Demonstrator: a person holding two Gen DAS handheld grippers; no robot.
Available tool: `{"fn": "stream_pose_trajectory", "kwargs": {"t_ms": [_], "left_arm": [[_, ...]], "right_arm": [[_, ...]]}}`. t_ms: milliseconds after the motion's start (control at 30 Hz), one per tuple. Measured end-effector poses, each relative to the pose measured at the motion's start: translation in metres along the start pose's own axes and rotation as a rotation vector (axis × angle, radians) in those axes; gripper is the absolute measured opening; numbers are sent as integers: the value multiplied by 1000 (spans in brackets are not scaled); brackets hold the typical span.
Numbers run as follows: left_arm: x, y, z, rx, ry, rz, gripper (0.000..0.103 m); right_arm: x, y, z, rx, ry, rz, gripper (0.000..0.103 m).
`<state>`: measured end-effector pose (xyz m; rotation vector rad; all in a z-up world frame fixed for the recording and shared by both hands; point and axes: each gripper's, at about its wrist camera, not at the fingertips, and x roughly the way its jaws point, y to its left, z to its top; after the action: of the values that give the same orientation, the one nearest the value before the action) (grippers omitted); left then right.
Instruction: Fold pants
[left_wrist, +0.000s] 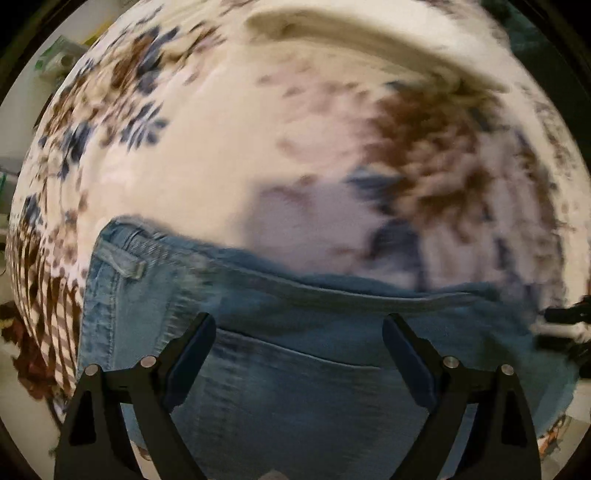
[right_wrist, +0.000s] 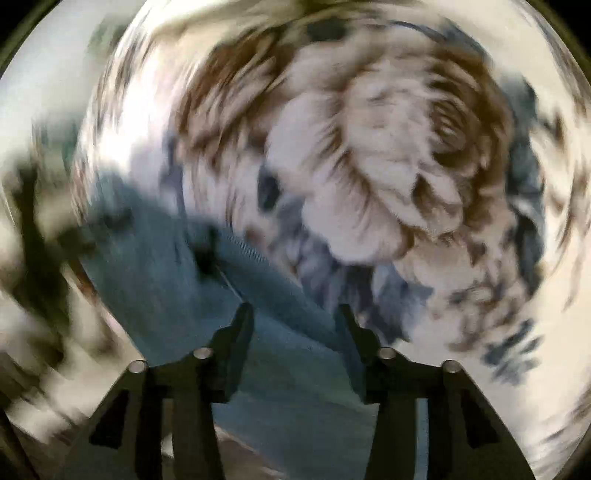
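Blue jeans spread flat on a floral bedspread, white with brown and blue blossoms. Waistband running across the left wrist view, uppermost edge of the jeans against the pale cloth. Belt loop at the waistband's left end, beside a stitched side seam. Curved pocket seam just below the waistband, nearer the camera.

Left gripper poised straight over the jeans, just below the waistband, jaws released and spread wide, nothing pinched between the dark pads. Denim showing across the whole gap between the fingers. Whether the tips touch the cloth: impossible to tell. Black bits of the other tool at the right end of the waistband, at the frame edge.

Right wrist view heavily smeared by motion. Right gripper tilted steeply down above the jeans, over their edge, close to where the denim meets the bedspread. Jaws parted about halfway, not clenched; denim visible behind the gap, no fold seen caught between the pads. Large brown-edged flower of the bedspread beyond the jeans, filling the upper middle of that view. Dark blurred shapes to the left of the jeans, too smeared to identify.
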<state>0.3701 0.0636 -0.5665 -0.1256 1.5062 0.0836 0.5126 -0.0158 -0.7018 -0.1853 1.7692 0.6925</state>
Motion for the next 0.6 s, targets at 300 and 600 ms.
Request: {"fn": "stream_pose_trajectory", "kwargs": {"t_ms": [300, 600], "left_arm": [[19, -86, -23, 190, 0, -35, 93], [70, -106, -8, 199, -31, 75, 103]], "right_arm": [[18, -36, -28, 158, -50, -100, 4], [4, -94, -75, 499, -208, -48, 2]]}}
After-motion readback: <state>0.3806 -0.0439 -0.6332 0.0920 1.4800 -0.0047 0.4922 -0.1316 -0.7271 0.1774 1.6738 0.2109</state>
